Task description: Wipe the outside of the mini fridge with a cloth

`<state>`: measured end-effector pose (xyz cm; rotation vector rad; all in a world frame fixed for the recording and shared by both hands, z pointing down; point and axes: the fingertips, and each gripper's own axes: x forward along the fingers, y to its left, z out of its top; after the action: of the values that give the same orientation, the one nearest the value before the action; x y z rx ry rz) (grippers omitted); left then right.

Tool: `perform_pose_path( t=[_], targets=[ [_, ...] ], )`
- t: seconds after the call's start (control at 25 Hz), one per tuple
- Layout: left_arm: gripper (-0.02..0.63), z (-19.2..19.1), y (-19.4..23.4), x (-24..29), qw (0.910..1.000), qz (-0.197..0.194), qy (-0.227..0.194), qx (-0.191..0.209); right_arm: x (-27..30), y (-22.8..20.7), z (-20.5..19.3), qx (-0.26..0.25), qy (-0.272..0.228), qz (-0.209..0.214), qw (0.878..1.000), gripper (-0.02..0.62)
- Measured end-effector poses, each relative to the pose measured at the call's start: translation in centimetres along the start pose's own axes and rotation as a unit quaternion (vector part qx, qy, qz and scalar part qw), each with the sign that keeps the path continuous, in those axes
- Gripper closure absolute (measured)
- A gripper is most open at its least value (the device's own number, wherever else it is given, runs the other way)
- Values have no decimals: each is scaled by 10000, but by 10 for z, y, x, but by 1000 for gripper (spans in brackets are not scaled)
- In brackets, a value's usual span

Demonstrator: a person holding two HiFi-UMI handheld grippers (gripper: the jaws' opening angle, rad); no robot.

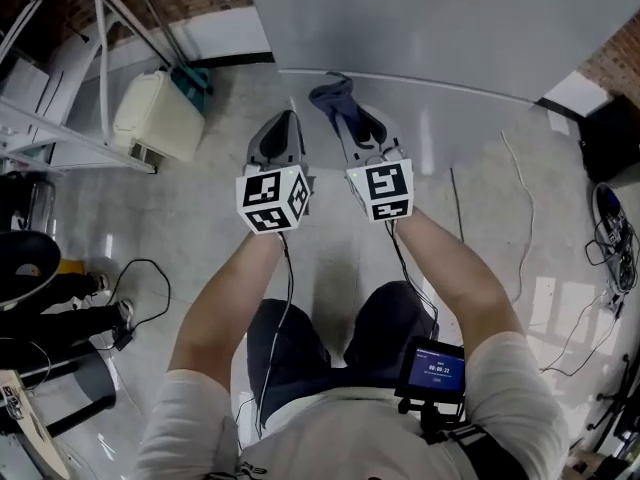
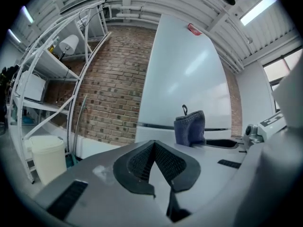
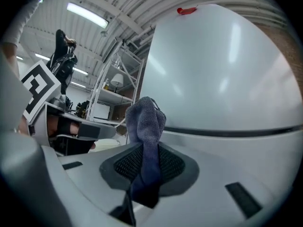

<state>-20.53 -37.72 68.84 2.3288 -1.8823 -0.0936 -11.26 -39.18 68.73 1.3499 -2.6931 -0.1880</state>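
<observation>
left gripper: jaws fully closed. the black pads meet at the tips with nothing between them, so i'm holding nothing on this side. it hangs in the air in front of the fridge, touching nothing.
right gripper: clamped down tight on the cloth. the pads press it from both sides, with no gap i can see.
cloth: blue-grey knit. one bunch stands up above the jaw tips, and a tail hangs back toward the camera. there's a small loop at its top in the left gripper view.
where the cloth is: right in front of the mini fridge, down near its lower part in the head view. i can't tell whether it's actually touching the surface.
mini fridge: pale, glossy outside with a dark seam across it and a small red mark near the top. the door is shut.
grippers together: side by side and close, both pointed at the fridge, with the right one a bit further forward.
lidded bin: cream plastic, on the floor to my left, next to the white shelf rack by the brick wall. the lid is on, so i can't see inside.
shelf rack: there's a white boxy thing on one shelf. the rest is too small to make out.
floor: pale and shiny, with a few cables lying across it.
</observation>
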Motion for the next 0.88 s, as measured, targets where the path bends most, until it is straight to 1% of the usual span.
perform_pose_path(
  t=[0.12,0.24,0.32,0.48,0.6,0.76,0.88],
  targets=[
    [606,-15,17,6,9995,-12,-315,64,23,19,-17,-195,-250,47,9995,509],
    [606,-14,33,13,9975,-20,-684,202,47,27,-19,-370,-568,0,9977,509],
    [606,-18,38,10,9965,-17,-817,196,53,30,-24,-365,-616,-77,9974,509],
    [606,-28,43,-4,9962,25,-866,83,56,34,-33,-342,-558,-197,9977,509],
    [606,-31,43,-8,9963,0,-854,131,57,30,-38,-432,-511,-329,9972,509],
    [606,-27,37,-7,9960,-64,-862,213,50,7,-37,-462,-508,-599,9958,509],
    [606,-29,21,-2,9958,-190,-863,228,35,-17,-36,-453,-538,-800,9943,509]
  ],
)
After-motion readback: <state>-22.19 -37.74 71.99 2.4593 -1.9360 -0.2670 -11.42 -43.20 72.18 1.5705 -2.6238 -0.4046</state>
